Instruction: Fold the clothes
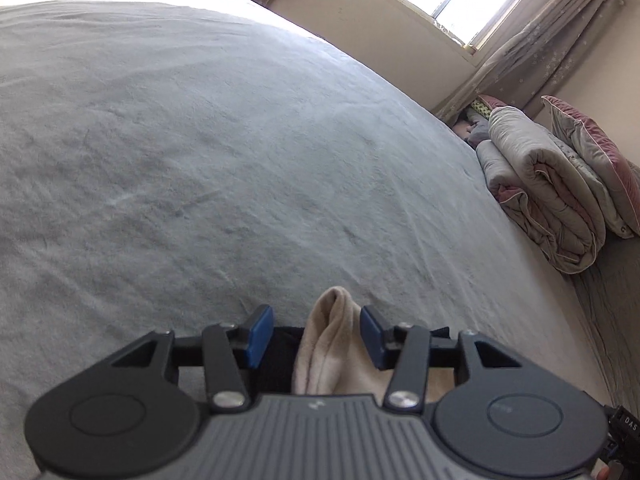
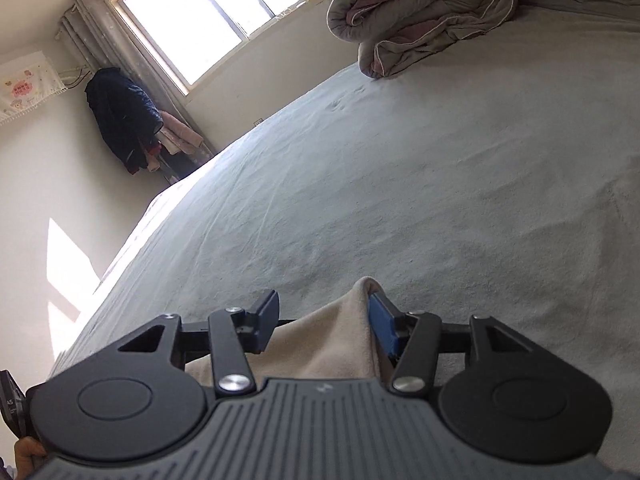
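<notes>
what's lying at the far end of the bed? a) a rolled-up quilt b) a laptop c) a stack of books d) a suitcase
a: a rolled grey and pink quilt lies on the bed at its far end, seen in both wrist views; nothing like the other options shows there.

Left tongs (image 1: 316, 334): jaws parted, cream cloth (image 1: 332, 352) between, resting against one pad only. Right tongs (image 2: 324, 320): jaws parted, cloth draped on one pad. Both angled downward.
</notes>
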`<action>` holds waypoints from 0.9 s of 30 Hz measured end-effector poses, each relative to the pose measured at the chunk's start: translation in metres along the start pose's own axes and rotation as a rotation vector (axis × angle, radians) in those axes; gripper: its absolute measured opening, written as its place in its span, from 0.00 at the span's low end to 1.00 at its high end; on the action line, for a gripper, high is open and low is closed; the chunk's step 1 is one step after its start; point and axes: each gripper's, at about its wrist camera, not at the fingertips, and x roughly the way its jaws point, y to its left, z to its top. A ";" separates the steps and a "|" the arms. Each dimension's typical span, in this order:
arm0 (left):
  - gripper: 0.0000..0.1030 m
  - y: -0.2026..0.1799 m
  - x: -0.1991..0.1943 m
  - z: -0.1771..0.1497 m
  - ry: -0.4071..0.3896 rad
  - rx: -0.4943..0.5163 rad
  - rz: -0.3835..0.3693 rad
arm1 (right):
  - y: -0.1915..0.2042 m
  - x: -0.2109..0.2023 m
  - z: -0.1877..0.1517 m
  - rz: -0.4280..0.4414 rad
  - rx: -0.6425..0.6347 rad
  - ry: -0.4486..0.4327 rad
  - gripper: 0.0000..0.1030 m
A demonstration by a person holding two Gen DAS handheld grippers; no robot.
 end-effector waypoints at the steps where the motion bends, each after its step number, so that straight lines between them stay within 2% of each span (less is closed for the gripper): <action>1: 0.35 -0.001 0.001 0.000 -0.010 0.012 0.020 | 0.001 0.006 -0.002 -0.025 -0.025 -0.003 0.45; 2: 0.13 -0.002 0.002 -0.002 -0.017 0.020 0.033 | -0.001 0.012 -0.004 -0.046 -0.048 -0.007 0.42; 3: 0.06 -0.004 0.002 -0.004 -0.020 0.027 0.035 | -0.001 0.017 -0.006 -0.057 -0.065 -0.008 0.32; 4: 0.06 -0.007 0.001 -0.007 -0.035 0.051 0.042 | 0.000 0.021 -0.010 -0.078 -0.094 -0.014 0.15; 5: 0.05 -0.012 -0.002 -0.011 -0.067 0.096 0.055 | 0.001 0.026 -0.014 -0.101 -0.127 -0.020 0.07; 7: 0.05 -0.027 -0.013 -0.022 -0.179 0.195 0.073 | 0.007 0.024 -0.023 -0.129 -0.189 -0.088 0.06; 11: 0.04 -0.029 -0.027 -0.029 -0.321 0.188 0.085 | 0.011 0.011 -0.030 -0.146 -0.236 -0.259 0.06; 14: 0.05 -0.036 -0.011 -0.030 -0.285 0.274 0.165 | 0.008 0.024 -0.022 -0.175 -0.230 -0.227 0.06; 16: 0.05 -0.040 0.002 -0.033 -0.247 0.337 0.228 | 0.004 0.039 -0.018 -0.212 -0.215 -0.151 0.06; 18: 0.07 -0.043 0.006 -0.035 -0.233 0.360 0.256 | 0.003 0.044 -0.018 -0.235 -0.203 -0.117 0.07; 20: 0.17 -0.046 0.004 -0.034 -0.228 0.371 0.281 | 0.003 0.044 -0.017 -0.241 -0.203 -0.113 0.09; 21: 0.21 -0.047 0.000 -0.032 -0.231 0.372 0.291 | 0.005 0.042 -0.017 -0.240 -0.207 -0.114 0.16; 22: 0.24 -0.048 -0.007 -0.032 -0.248 0.367 0.296 | 0.006 0.038 -0.017 -0.249 -0.211 -0.122 0.24; 24: 0.25 -0.053 -0.025 -0.034 -0.318 0.366 0.299 | 0.007 0.024 -0.017 -0.252 -0.203 -0.166 0.31; 27: 0.21 -0.071 -0.044 -0.041 -0.420 0.442 0.322 | 0.016 0.007 -0.018 -0.237 -0.242 -0.224 0.31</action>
